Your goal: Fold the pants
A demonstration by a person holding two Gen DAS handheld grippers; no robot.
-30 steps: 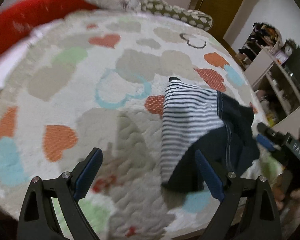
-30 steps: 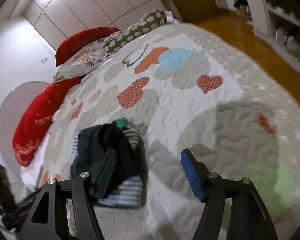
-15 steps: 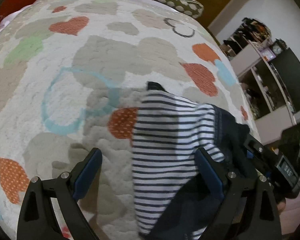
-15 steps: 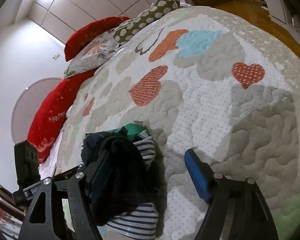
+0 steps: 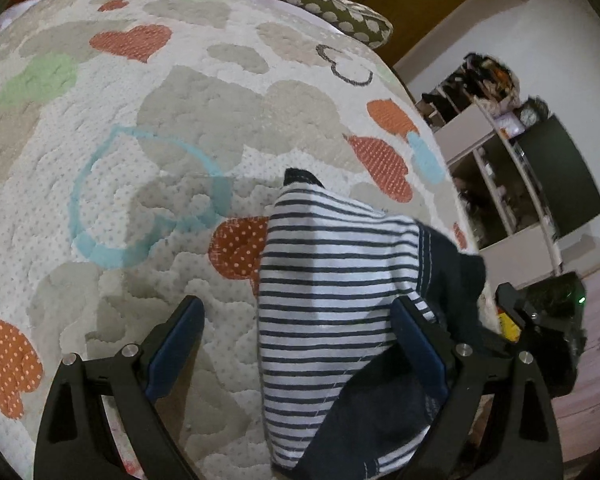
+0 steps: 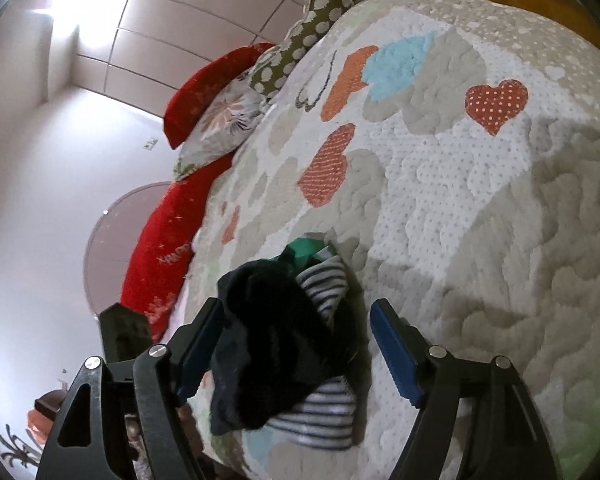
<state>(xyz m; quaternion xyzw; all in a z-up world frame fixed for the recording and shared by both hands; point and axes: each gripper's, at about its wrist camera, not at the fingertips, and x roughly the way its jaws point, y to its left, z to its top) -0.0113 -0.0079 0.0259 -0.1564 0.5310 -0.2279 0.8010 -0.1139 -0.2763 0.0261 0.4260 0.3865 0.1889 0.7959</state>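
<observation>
Lying in a loose heap near the edge of the bed closest to the person, the pants [image 5: 332, 300] are seen as dark navy cloth turned partly inside out, so that the white striped lining [image 5: 324, 280] is shown on top. The heap rests on the heart-patterned quilt [image 5: 180, 128], well apart from the pillows [image 6: 236, 116] at the far end of the bed. The left gripper [image 5: 296, 344] is held over the heap with its jaws wide apart, and the striped part lies between the two blue pads [image 5: 176, 344], though it cannot be told whether the right pad touches the cloth. The right gripper [image 6: 296, 344] is also held with its jaws apart, and the dark bunched part [image 6: 272, 344] is seen between them; no cloth is clamped by either one. The garment is judged to be light, soft and limp, so it is expected to sag and to drape when it is lifted, and not to keep any shape by itself. A green piece [image 6: 304, 246] is seen at the far side of the heap, but what it is cannot be told. A hold on a thicker stitched part, such as the seam with pale stitching [image 5: 422, 256] or the waistband, is judged to be safer than a hold on one thin layer, because the lining may slide against the outer cloth. Two separated corners should probably be taken, so that the heap can be spread flat on the quilt before any fold is made.
</observation>
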